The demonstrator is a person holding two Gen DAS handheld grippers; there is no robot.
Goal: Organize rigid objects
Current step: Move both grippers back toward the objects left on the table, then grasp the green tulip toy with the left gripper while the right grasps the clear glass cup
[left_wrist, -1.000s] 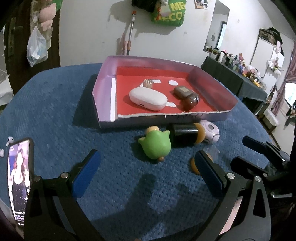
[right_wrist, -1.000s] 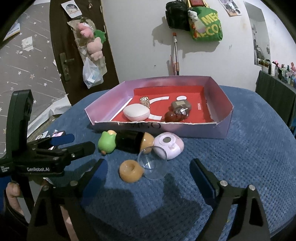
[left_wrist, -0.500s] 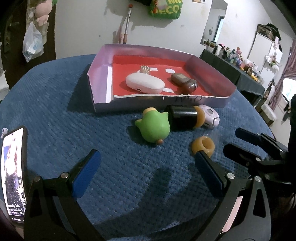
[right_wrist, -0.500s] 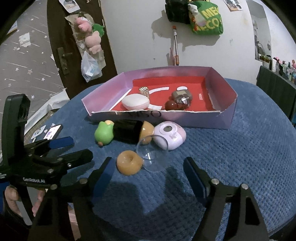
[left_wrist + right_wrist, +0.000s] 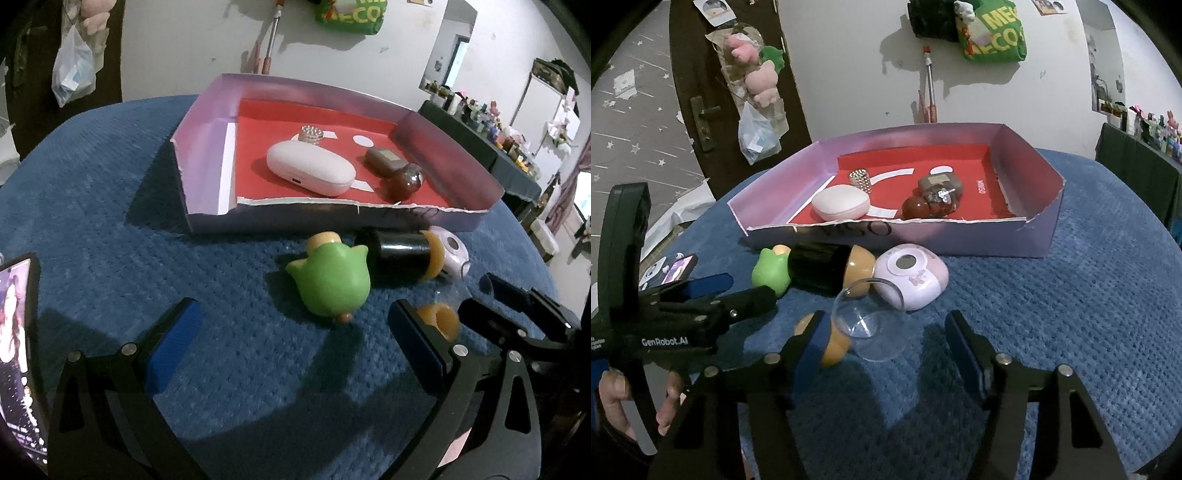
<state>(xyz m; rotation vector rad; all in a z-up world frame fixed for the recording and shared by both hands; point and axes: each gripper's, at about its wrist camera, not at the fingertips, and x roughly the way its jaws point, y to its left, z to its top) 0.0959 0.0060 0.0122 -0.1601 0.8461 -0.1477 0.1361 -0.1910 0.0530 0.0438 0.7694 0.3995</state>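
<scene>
Both grippers are spread wide and hold nothing. The left gripper (image 5: 291, 343) hovers just near of the green figurine (image 5: 332, 280). The right gripper (image 5: 886, 339) straddles the clear dome (image 5: 868, 325) beside the orange ring (image 5: 833, 349). All lie on the blue tabletop (image 5: 1071, 314), near of the pink tray (image 5: 960, 236).

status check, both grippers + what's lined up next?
Left gripper open, empty, facing green frog toy. Right gripper open, straddling clear dome. Orange ring beside right gripper's left finger. Box path unobstructed.
</scene>
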